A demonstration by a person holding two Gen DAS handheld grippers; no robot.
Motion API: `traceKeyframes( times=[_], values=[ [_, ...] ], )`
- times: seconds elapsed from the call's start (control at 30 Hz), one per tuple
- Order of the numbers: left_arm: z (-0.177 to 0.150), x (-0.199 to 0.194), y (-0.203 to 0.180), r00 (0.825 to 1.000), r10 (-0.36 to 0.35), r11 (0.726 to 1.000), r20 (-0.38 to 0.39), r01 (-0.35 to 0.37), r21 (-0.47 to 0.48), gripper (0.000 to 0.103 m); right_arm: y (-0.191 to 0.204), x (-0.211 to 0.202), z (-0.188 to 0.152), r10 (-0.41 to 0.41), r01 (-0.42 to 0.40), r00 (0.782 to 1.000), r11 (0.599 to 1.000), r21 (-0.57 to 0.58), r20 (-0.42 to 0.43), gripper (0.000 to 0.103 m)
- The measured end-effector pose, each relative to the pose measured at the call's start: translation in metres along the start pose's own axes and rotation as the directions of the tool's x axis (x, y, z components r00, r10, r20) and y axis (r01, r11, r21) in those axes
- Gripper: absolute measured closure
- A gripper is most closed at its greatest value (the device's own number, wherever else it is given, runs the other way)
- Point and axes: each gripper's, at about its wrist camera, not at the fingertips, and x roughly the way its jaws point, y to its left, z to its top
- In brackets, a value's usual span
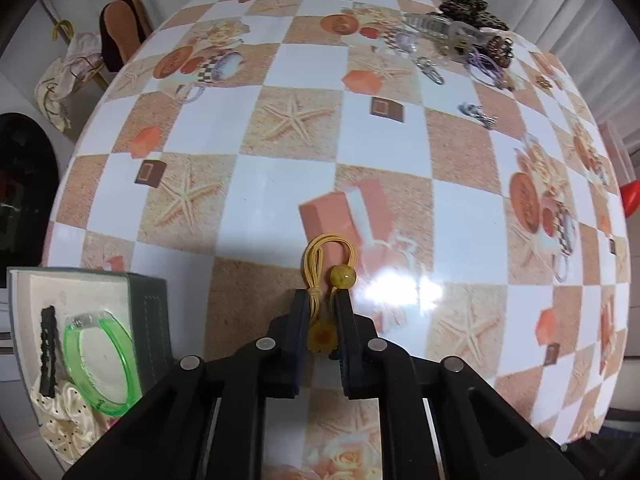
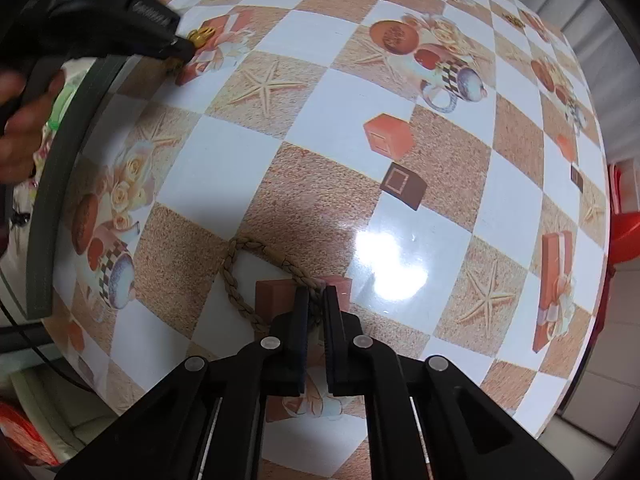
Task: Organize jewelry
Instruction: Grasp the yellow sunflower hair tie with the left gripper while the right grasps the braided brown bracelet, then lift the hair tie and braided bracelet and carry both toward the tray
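The box (image 1: 152, 320) already holds a green bangle (image 1: 100, 364); the left gripper (image 1: 322, 300) pinches the yellow hair tie (image 1: 320, 264) beside it, the right gripper (image 2: 316, 296) pinches a braided band (image 2: 240, 276), and a pile (image 1: 460, 40) far from the box waits.

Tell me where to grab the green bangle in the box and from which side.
Grip the green bangle on its raised upper rim, coming from above. It leans tilted in the box against the black clip and cream scrunchie, so one finger can go inside the ring and one outside.
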Motion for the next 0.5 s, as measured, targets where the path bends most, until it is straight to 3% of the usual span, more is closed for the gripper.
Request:
traceKeyframes(
  times=[0.2,0.5],
  values=[
    [-0.017,-0.015,-0.003,0.999,-0.05,0.999,0.004,0.05,0.004,0.098,-0.017,-0.009,0.002,0.074,-0.074,0.997,0.991,0.112,0.004,0.097],
    [-0.039,-0.041,-0.012,0.996,-0.085,0.996,0.011,0.084,0.027,0.098,-0.034,-0.028,0.003,0.145,-0.148,0.989,0.966,0.214,0.031,0.097]
  ],
)
